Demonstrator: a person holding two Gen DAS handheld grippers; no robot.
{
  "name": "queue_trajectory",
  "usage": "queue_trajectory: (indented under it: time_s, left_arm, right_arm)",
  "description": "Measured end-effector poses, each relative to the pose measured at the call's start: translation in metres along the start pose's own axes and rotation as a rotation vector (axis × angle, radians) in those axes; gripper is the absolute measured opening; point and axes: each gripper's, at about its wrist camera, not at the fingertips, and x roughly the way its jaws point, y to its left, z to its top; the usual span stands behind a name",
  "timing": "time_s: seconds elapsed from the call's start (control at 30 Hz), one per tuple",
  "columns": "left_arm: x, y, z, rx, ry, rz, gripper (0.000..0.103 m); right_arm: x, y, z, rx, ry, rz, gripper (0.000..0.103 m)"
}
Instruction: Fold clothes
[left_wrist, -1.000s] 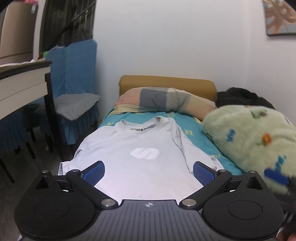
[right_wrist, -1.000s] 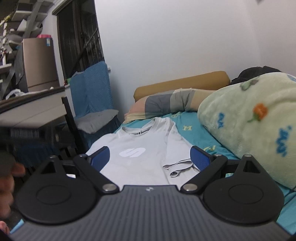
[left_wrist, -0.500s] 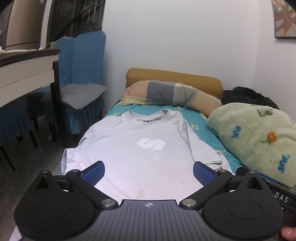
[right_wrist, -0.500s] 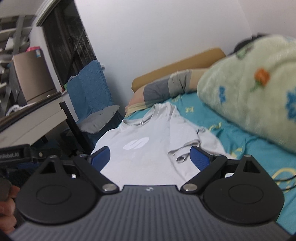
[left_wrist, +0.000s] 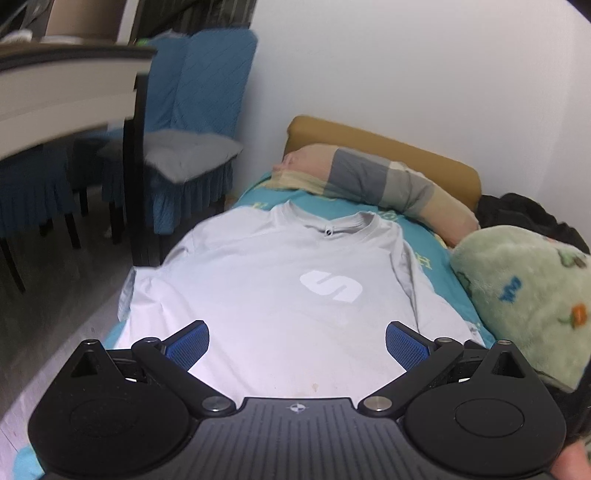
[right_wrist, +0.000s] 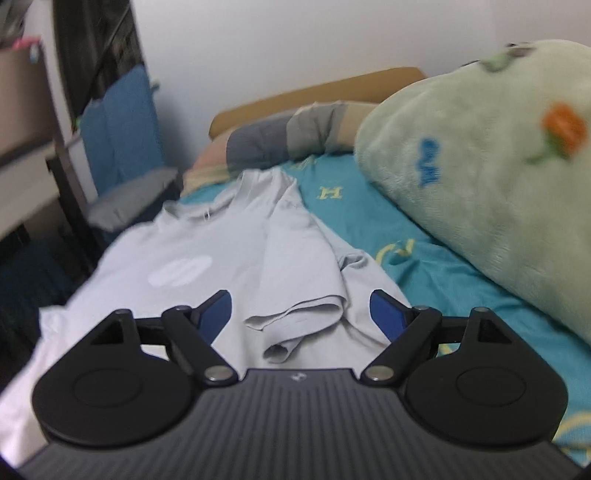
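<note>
A light grey T-shirt with a white logo lies spread face up on the teal bed sheet, collar toward the pillow. It also shows in the right wrist view, where its right sleeve lies rumpled and folded onto the body. My left gripper is open and empty above the shirt's lower part. My right gripper is open and empty, with the rumpled sleeve between its fingers' line of sight.
A green fleece blanket is piled on the bed's right side. A striped pillow lies at the headboard. Blue-covered chairs and a table stand left of the bed. Dark clothing lies by the wall.
Both grippers have moved forward and lower toward the shirt. The right one has swung closer to the rumpled right sleeve. Both stay open.
</note>
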Motion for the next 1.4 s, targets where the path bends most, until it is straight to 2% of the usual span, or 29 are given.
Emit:
queue_trajectory:
  time_s: [0.07,0.17,0.2,0.23,0.33,0.53,0.67,0.73,0.87,0.93,1.13,1.3,1.37,1.4]
  left_arm:
    - [0.009,0.005,0.002,-0.030,0.016,-0.009,0.103]
    - [0.015,0.011,0.004,-0.049,0.020,0.000,0.103]
    - [0.016,0.013,0.006,-0.057,0.017,0.006,0.103]
    - [0.016,0.015,0.007,-0.066,0.014,0.009,0.103]
    - [0.014,0.020,0.013,-0.099,0.007,0.020,0.103]
    - [-0.002,0.035,0.027,-0.163,-0.037,0.041,0.103]
    - [-0.013,0.049,0.035,-0.199,-0.072,0.080,0.103]
    - [-0.015,0.056,0.038,-0.211,-0.077,0.100,0.103]
    - [-0.017,0.072,0.041,-0.243,-0.073,0.138,0.103]
    - [-0.017,0.081,0.042,-0.263,-0.069,0.155,0.103]
    - [-0.005,0.106,0.036,-0.300,-0.041,0.185,0.103]
    - [0.020,0.106,0.027,-0.287,0.021,0.162,0.102]
    - [0.026,0.104,0.025,-0.286,0.034,0.147,0.102]
    - [0.028,0.103,0.024,-0.285,0.037,0.138,0.102]
  right_arm:
    - [0.019,0.001,0.003,-0.036,0.031,-0.009,0.079]
    - [0.041,0.006,0.009,-0.120,0.065,-0.051,0.043]
    - [0.038,0.009,0.015,-0.130,0.053,-0.044,0.025]
    - [0.035,0.013,0.022,-0.140,0.041,-0.038,0.016]
    - [0.027,0.022,0.040,-0.172,0.006,-0.018,0.008]
    - [-0.002,0.074,0.105,-0.321,-0.101,0.049,0.008]
    - [-0.003,0.117,0.156,-0.396,-0.142,0.089,0.007]
    - [0.007,0.142,0.178,-0.424,-0.138,0.100,0.007]
    - [0.040,0.197,0.200,-0.479,-0.127,0.119,0.007]
    - [0.068,0.213,0.187,-0.490,-0.094,0.123,0.003]
    - [0.151,0.260,0.147,-0.520,0.002,0.136,0.003]
    - [0.171,0.236,0.121,-0.404,0.024,0.130,0.007]
    - [0.160,0.223,0.117,-0.352,0.045,0.125,0.013]
    - [0.150,0.217,0.114,-0.347,0.049,0.131,0.038]
